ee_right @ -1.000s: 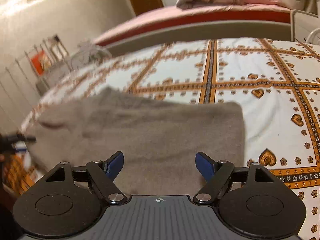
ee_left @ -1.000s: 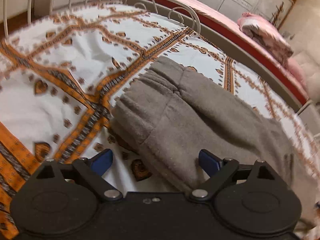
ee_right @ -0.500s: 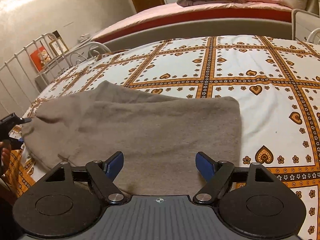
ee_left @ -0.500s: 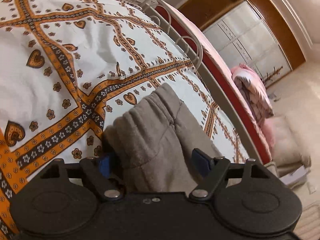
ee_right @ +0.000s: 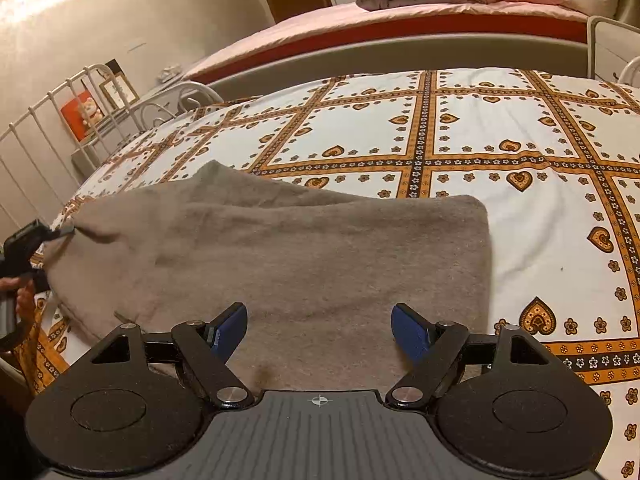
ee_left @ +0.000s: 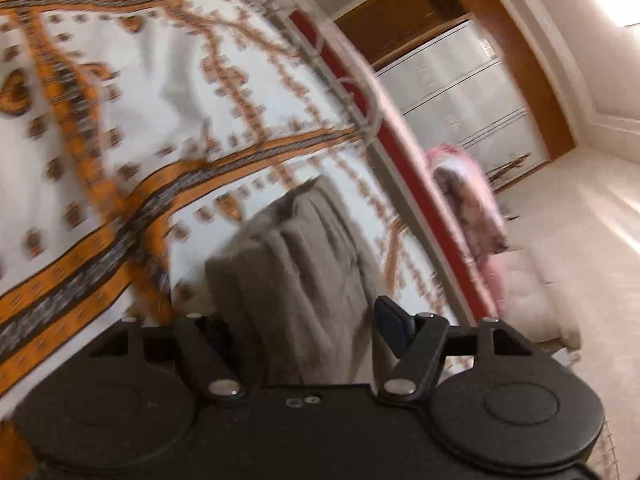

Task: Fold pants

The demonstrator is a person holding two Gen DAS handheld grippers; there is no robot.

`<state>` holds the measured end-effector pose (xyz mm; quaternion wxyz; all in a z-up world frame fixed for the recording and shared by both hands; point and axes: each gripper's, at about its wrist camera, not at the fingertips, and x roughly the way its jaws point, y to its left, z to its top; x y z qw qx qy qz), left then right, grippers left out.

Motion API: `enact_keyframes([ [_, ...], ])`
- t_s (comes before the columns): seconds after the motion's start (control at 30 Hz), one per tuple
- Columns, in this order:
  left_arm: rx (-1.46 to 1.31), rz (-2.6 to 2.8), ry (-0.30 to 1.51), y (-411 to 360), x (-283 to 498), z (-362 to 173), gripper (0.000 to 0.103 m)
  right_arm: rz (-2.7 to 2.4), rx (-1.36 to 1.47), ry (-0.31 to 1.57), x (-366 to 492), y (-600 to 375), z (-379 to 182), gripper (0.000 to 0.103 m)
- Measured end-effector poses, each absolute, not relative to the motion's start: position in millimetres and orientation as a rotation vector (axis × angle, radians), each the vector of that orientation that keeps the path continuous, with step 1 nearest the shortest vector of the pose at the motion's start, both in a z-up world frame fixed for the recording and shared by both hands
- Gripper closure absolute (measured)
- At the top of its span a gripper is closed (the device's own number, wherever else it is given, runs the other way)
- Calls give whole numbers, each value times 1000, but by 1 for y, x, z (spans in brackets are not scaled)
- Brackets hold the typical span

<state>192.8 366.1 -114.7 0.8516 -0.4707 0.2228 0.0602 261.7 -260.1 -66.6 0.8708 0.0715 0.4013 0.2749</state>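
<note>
Left tool (ee_left: 308,320): the pants (ee_left: 296,264) are bunched between its fingers. The right-hand finger (ee_left: 390,326) is seen clear of the cloth; the left-hand one is hidden behind the fabric, so whether the cloth is actually clamped cannot be told from its own view. In the right wrist view the left tool (ee_right: 28,240) is seen at the far left corner of the pants (ee_right: 300,256), and the cloth is drawn up into a point at its tip. Compared with half a second ago, the left view is now heavily blurred and tilted further, with more of the room's far wall and wardrobe (ee_left: 460,92) visible, and the waistband fold is raised off the bedspread (ee_left: 120,92).

Right tool (ee_right: 319,328): its jaws are held wide apart, nothing gripped, poised over the near edge of the pants. No change from the earlier frames is noted in its opening; the pants lie folded in a broad grey slab on the patterned bedspread (ee_right: 520,140), as before, with the left corner now pulled slightly tauter.
</note>
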Motion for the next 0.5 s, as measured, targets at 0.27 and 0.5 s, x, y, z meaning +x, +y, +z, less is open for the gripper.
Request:
enact_keyframes([
  [0.27, -906, 130, 527, 361, 207, -108, 68, 549, 163, 840, 268, -266, -67, 24],
  [0.5, -745, 111, 449, 330, 203, -58, 75, 509, 192, 820, 272, -279, -59, 24],
])
